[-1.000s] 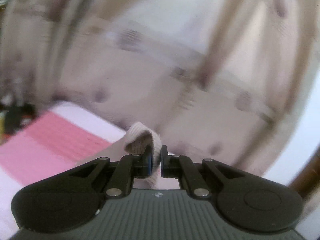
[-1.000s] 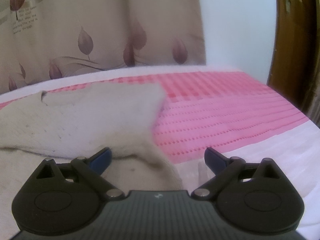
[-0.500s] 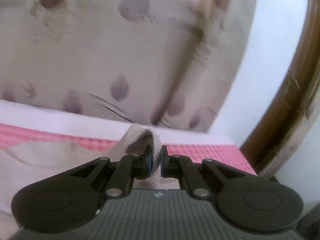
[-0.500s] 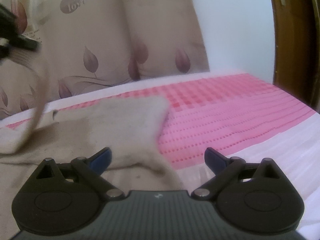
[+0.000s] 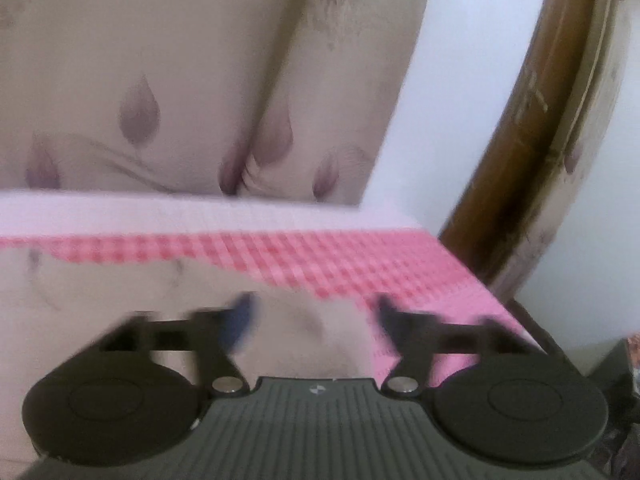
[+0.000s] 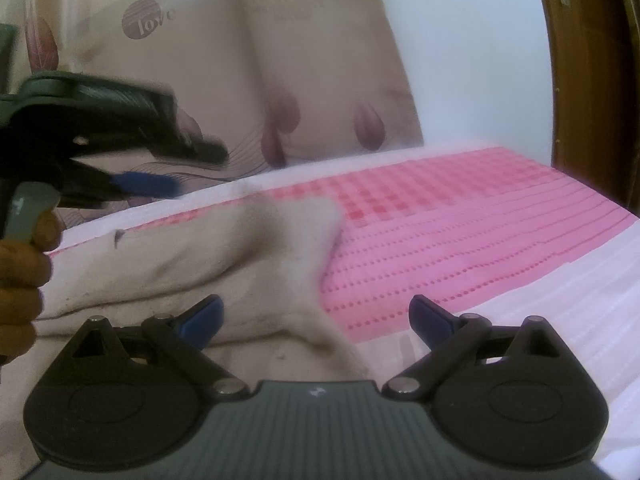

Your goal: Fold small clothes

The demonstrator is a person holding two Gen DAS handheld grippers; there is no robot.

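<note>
Left tongs (image 5: 312, 320) opening now, jaws swinging wide, nothing pinched, so the beige garment (image 6: 168, 256) drops flat w/ its folded flap on top. Cloth lies on the pink-and-white bedsheet (image 6: 460, 240), approx 10 o'clock from my right tongs (image 6: 316, 316). Right tongs wide apart too, empty, hovering just over the near hem at 6 o'clock, prob ready to take the next fold. Curtain (image 6: 320, 80) hangs behind, 12 o'clock.
</note>
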